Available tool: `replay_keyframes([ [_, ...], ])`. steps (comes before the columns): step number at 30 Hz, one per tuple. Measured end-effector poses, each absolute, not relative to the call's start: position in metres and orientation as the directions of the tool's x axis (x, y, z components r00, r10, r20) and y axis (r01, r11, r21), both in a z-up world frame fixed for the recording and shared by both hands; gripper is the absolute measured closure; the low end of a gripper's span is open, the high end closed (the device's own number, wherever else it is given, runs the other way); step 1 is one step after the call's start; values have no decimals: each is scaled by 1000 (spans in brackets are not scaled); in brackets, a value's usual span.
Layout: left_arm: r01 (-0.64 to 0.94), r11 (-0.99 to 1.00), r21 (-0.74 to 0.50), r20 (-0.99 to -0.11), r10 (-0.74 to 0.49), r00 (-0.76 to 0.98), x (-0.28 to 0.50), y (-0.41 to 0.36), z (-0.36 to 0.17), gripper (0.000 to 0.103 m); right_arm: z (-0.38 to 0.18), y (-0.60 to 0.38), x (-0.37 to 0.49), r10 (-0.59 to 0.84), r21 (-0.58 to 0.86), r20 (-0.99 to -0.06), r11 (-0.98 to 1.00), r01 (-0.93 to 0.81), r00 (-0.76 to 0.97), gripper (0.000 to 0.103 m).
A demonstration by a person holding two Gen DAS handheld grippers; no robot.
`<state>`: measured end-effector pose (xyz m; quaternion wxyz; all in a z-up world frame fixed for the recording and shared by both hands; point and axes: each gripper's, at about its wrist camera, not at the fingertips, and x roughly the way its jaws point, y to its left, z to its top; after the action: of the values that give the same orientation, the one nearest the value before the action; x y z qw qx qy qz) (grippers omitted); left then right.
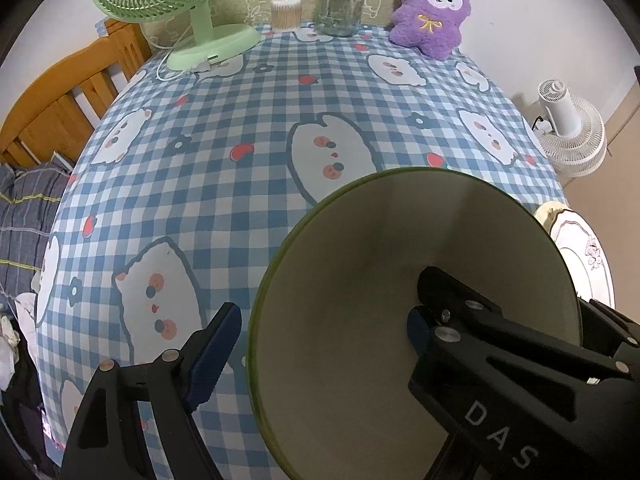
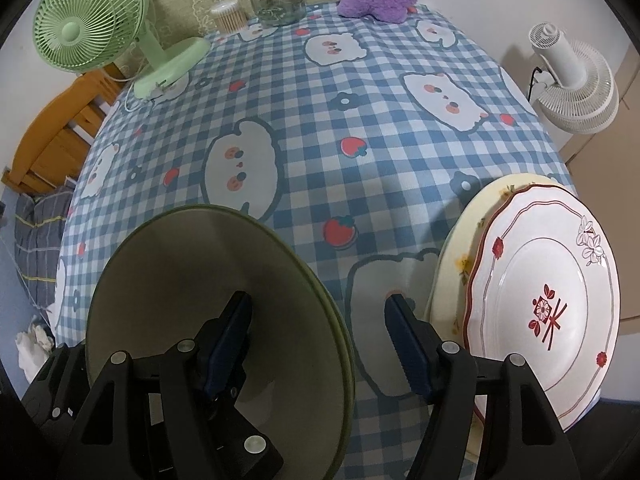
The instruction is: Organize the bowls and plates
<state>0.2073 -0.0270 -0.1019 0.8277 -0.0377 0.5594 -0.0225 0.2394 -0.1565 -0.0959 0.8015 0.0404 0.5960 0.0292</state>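
A green-rimmed bowl with a pale inside (image 1: 400, 280) sits on the checked tablecloth near the front edge; it also shows in the right wrist view (image 2: 192, 280). My left gripper (image 1: 324, 332) is open, its jaws straddling the bowl's left rim: one finger outside, one inside. My right gripper (image 2: 318, 336) is open, its left finger over the bowl's inside, its right finger over the cloth. A white plate with red flowers (image 2: 560, 280) lies on a cream plate (image 2: 460, 240) at the right; it shows in the left wrist view (image 1: 584, 252) too.
At the back of the table stand a green fan (image 1: 192, 8), a cotton-swab tub (image 1: 286, 12), a glass jar (image 1: 340, 4) and a purple plush toy (image 1: 432, 12). A white fan (image 2: 572, 80) stands off the right edge. A wooden bed frame (image 1: 60, 100) is at left.
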Motion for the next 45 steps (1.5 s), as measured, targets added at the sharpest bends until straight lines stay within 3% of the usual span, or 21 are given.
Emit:
replay_keyframes([
  [8,27,987,-160,-915,-159,370,207,-28,-100,41,-95,-154,241,148,146,-951,989,-27,272,49],
  [29,23,988,-152,-922,-150,357,203,-28,-92,50,-87,-152,238,137,131,-957,991,-39,257,52],
  [45,55,987,-153,-890,-162,426,186,-24,-47,50,-36,-148,221,120,119,-932,993,-23,342,52],
])
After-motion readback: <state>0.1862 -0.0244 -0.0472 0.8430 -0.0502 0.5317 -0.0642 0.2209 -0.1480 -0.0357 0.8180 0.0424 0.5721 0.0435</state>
